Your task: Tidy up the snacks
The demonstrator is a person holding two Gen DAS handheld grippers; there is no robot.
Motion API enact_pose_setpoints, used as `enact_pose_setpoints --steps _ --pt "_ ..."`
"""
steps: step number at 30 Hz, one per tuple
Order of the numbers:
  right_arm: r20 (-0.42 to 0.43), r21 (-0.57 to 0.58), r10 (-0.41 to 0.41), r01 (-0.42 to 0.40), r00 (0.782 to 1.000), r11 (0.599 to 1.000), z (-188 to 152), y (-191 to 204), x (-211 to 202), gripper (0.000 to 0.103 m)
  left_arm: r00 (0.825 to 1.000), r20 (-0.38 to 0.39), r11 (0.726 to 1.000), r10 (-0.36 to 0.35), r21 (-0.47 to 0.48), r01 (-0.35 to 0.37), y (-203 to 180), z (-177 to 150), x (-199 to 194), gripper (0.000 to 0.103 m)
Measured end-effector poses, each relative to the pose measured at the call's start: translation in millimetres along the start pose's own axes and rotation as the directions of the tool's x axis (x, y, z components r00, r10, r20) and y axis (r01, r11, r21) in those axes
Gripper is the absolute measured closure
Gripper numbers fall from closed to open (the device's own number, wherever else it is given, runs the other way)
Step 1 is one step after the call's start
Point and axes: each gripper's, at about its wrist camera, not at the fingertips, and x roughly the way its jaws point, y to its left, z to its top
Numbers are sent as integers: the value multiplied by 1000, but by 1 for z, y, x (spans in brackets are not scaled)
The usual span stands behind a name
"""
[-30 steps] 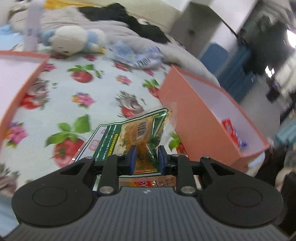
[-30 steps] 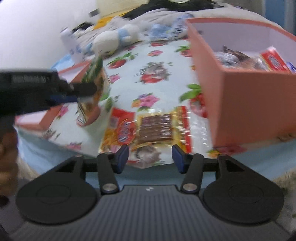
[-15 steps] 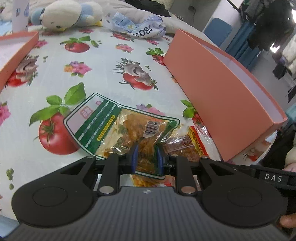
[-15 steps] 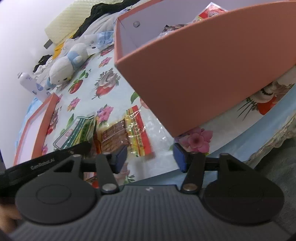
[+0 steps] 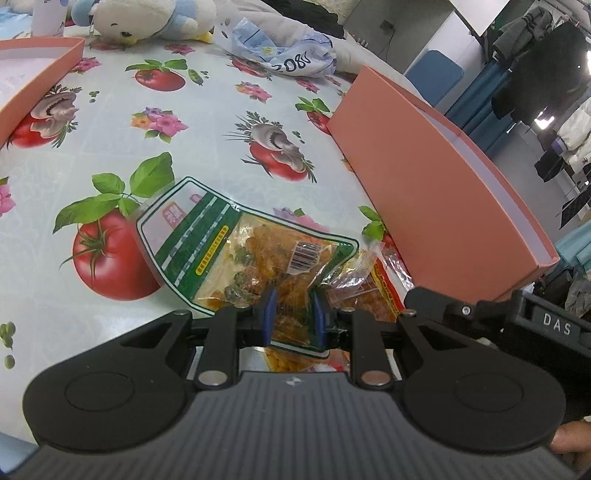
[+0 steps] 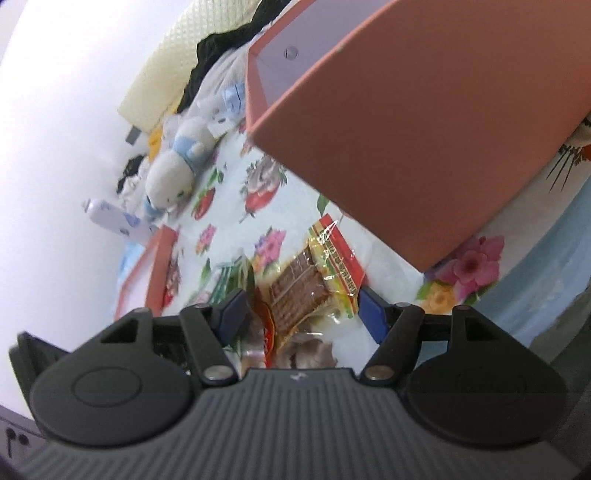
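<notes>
A green and clear snack bag [image 5: 236,251] of orange pieces lies flat on the flowered tablecloth, and my left gripper [image 5: 293,310] is shut on its near corner. Beside it lies a red and yellow packet [image 6: 306,288] with a brown bar inside, also seen as the red-edged packet [image 5: 380,291] in the left wrist view. My right gripper [image 6: 303,314] is tilted over this packet with its jaws opening; the packet sits between the pads, which do not press on it. The tall orange box [image 6: 406,147] stands just right of both snacks.
The orange box [image 5: 424,192] walls off the right side. A shallow orange lid [image 5: 33,74] lies at the far left. A white and blue plush toy [image 5: 147,18], a crumpled blue-white bag [image 5: 288,51] and a white bottle [image 6: 114,221] lie at the back. The table edge is close in front.
The left gripper has come down, and the green bag now lies flat on the cloth instead of hanging. The right gripper has rolled sideways, widened its jaws and closed in on the red-yellow packet.
</notes>
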Motion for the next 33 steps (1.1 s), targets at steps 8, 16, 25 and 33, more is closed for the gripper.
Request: enact_pose_setpoints --steps 8,16,25,33 --pt "32 -38 -120 121 992 992 0 7 3 68 1000 1 1000 -8 -9 8 2 0 0 78" --pt "47 -92 -201 204 979 975 3 7 4 100 1000 26 1000 15 -3 -15 -2 -4 -1 78" --pt "73 -215 -99 113 992 970 13 44 -22 100 991 61 993 116 -37 -114 -15 14 -38 84" --pt "68 -304 -51 70 996 950 34 86 -37 100 982 110 986 155 -85 -146 -29 28 -69 90"
